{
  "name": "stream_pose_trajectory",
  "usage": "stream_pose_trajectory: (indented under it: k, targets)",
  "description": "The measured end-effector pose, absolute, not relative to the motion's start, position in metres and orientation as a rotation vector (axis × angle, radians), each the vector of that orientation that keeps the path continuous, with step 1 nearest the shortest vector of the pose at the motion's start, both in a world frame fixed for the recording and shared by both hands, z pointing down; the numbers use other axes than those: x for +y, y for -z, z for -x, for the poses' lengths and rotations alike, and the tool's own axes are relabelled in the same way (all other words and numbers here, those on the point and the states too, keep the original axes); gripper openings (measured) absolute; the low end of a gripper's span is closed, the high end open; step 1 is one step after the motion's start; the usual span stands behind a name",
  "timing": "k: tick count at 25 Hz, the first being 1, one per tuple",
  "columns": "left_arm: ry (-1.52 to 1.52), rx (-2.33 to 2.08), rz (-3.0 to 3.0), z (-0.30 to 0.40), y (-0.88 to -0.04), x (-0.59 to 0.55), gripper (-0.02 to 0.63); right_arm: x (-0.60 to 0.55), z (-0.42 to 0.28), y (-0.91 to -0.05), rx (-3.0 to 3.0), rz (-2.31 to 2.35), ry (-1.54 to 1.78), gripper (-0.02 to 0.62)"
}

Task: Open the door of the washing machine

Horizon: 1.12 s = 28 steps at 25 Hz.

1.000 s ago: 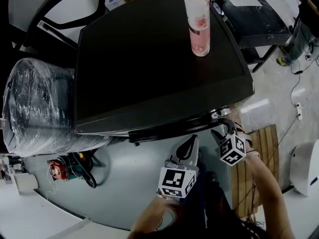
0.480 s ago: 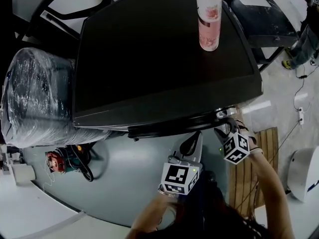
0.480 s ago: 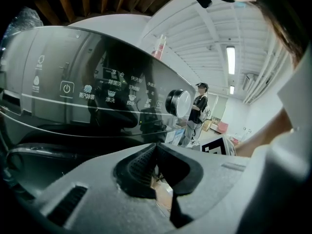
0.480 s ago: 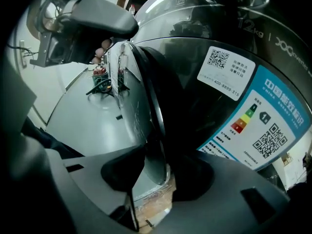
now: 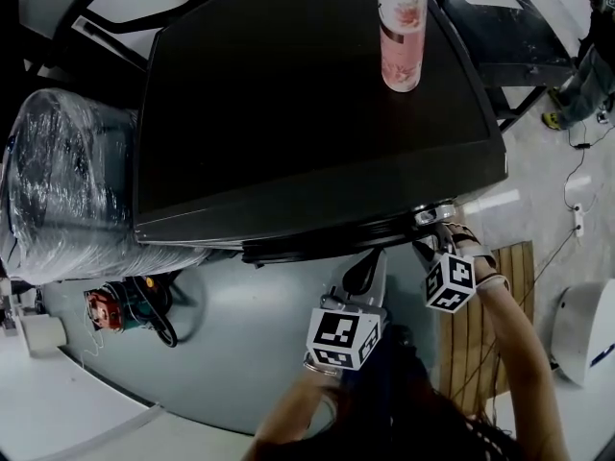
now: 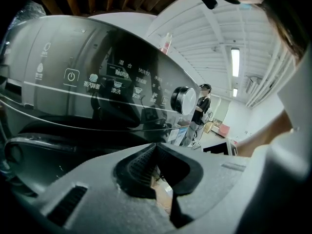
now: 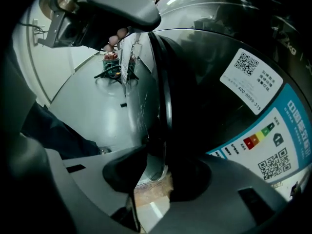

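Washing machine (image 5: 317, 113) comes first: it is the biggest thing, with a flat black top, and it fills the middle of the head view. Beside it on the left sits a big bundle (image 5: 67, 190) wrapped in shiny plastic. The round door (image 7: 165, 101) is on the front of the machine, under the edge of the top, so the head view hides it. The right gripper view shows its dark glass and shiny rim. I think it is not open yet. A tall pink bottle (image 5: 402, 27) stands on the top, near the back. The right gripper (image 7: 152, 178) has just been closing its jaws, and the rim of the door is between them now. The pads look pressed on that rim from both sides. I think this means the grab is made and the next job is to pull, so the door swings out. The left gripper (image 6: 155, 152) points at the panel (image 6: 112, 82) with its jaws together and nothing in them. Smallest is the round knob (image 6: 184, 100) on that panel
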State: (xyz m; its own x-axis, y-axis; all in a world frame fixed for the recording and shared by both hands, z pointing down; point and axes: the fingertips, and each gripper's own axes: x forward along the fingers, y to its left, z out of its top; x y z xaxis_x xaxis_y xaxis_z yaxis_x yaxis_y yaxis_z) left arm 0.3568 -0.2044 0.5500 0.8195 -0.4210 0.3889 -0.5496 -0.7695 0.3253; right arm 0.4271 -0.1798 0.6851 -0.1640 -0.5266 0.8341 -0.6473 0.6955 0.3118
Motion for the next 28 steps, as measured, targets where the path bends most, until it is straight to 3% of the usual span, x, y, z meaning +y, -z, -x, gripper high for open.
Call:
stream_pose_trajectory:
  k: [28]
  targets:
    - [-0.415, -0.881, -2.546, -0.336, -0.547, -0.203, 0.014, -0.177, -0.427, -0.685, -1.743, -0.980, -0.198, 0.129]
